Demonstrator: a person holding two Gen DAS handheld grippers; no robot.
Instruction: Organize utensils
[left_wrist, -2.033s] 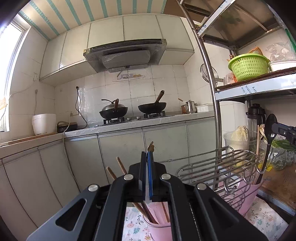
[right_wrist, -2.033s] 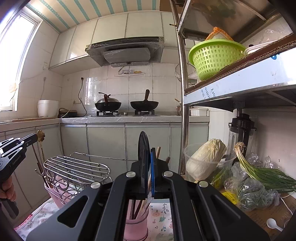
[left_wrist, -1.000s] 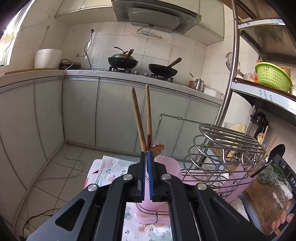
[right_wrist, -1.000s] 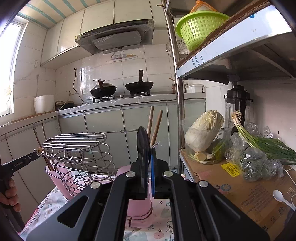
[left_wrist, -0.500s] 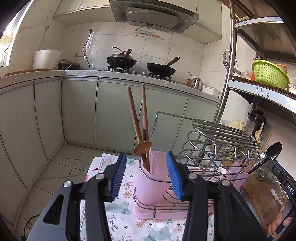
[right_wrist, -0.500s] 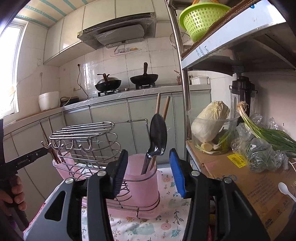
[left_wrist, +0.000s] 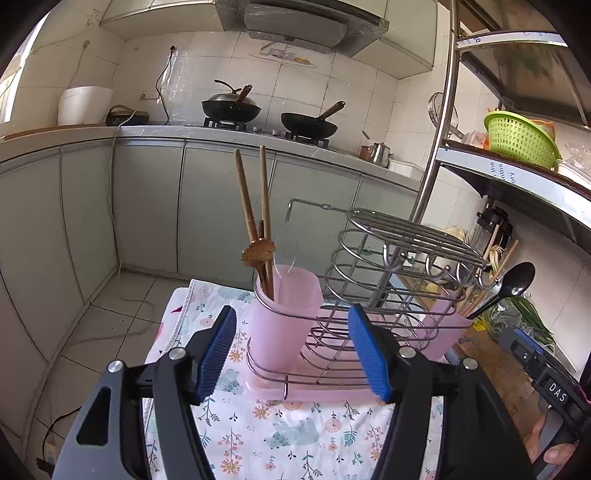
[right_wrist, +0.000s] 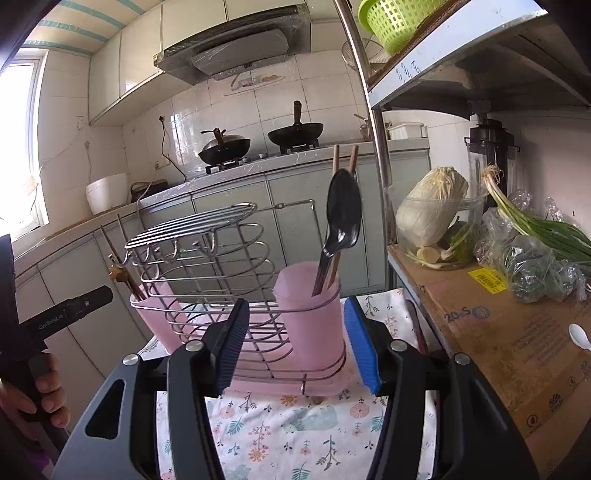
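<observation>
Both claws gaping wide, holding nothing.
Spoon (right_wrist: 341, 218) and chopsticks (left_wrist: 255, 221) are standing in pink cups (right_wrist: 310, 314); withdrawing straight back is likely avoiding snagging the wire rack (left_wrist: 388, 266).

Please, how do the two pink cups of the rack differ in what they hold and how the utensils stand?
The left pink cup holds only brown wooden utensils, while the right pink cup holds a black spoon with wooden sticks behind it. The left cup's utensils cross each other; the spoon leans with its bowl up. Both cups are pale pink and sit inside the wire rack.
</observation>
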